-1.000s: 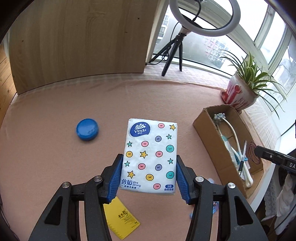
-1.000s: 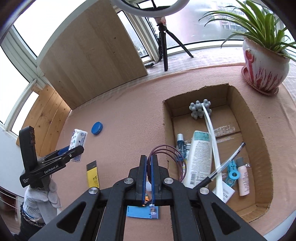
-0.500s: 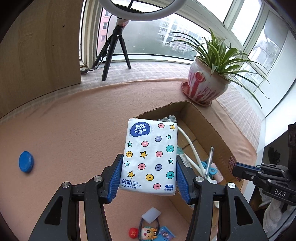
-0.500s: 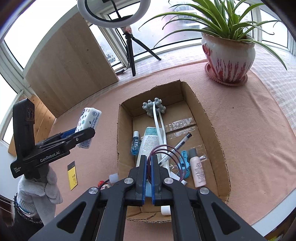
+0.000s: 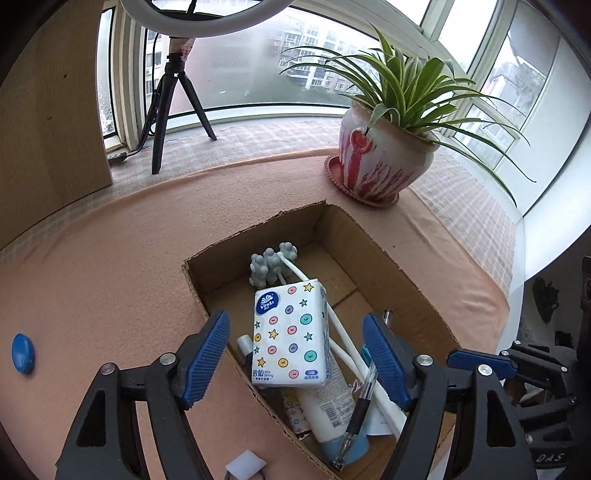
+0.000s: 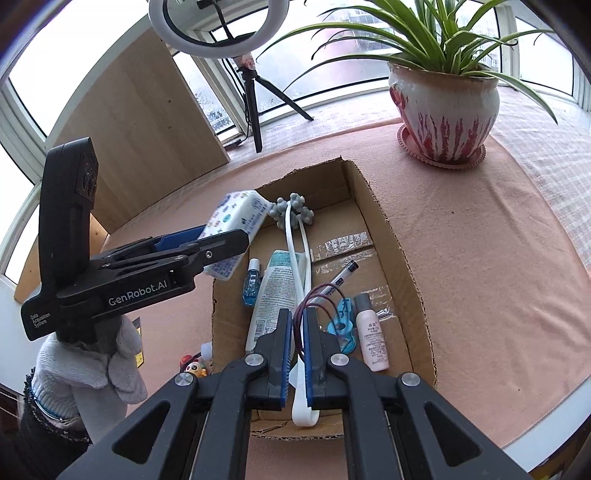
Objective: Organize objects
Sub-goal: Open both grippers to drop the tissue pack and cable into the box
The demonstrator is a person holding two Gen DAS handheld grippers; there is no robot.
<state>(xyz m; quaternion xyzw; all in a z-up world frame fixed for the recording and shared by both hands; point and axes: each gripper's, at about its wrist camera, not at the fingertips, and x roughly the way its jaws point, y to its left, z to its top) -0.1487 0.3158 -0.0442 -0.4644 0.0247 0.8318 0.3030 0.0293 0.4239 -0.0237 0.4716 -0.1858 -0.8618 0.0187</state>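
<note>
Left gripper (image 5: 295, 354): jaws opening, blue pads seen clear of the tissue pack on both sides; nothing is gripped
Tissue pack (image 5: 290, 334): white Vinda pack with coloured dots and stars, seen over the left part of the cardboard box; in the right wrist view it is blurred and partly hidden behind the left gripper's finger, so whether it rests on anything cannot be told
Right gripper (image 6: 298, 347): jaws opening by a narrow gap; a dark red hair tie (image 6: 317, 297) loops between the pads, contact with the pads cannot be made out
Cardboard box (image 6: 406, 280): open-topped, on the pink cloth (image 6: 480, 240) near its right edge; near wall cut off by the gripper bodies in both views
Box contents: white massager (image 6: 295, 243) with grey knobbed head at the far wall, its handle end hidden under the right gripper; lotion tube (image 6: 273, 295) partly covered; small blue bottle (image 6: 251, 288); pen (image 6: 338, 280); small pink bottle (image 6: 371, 338); blue clip (image 6: 343, 326) half hidden
Blue lid (image 5: 23, 352): on the cloth toward the left edge, well apart from the box
Left of the box: small colourful toy (image 6: 194, 367) and a white block (image 5: 245, 463), both cut off by the grippers
Gloved hand (image 6: 92, 363): holds the left gripper's handle, lower part cut off
Potted plant (image 6: 443, 110): at the far right corner of the cloth
Ring light on tripod (image 6: 218, 26): on the sill beyond the cloth, top cropped
</note>
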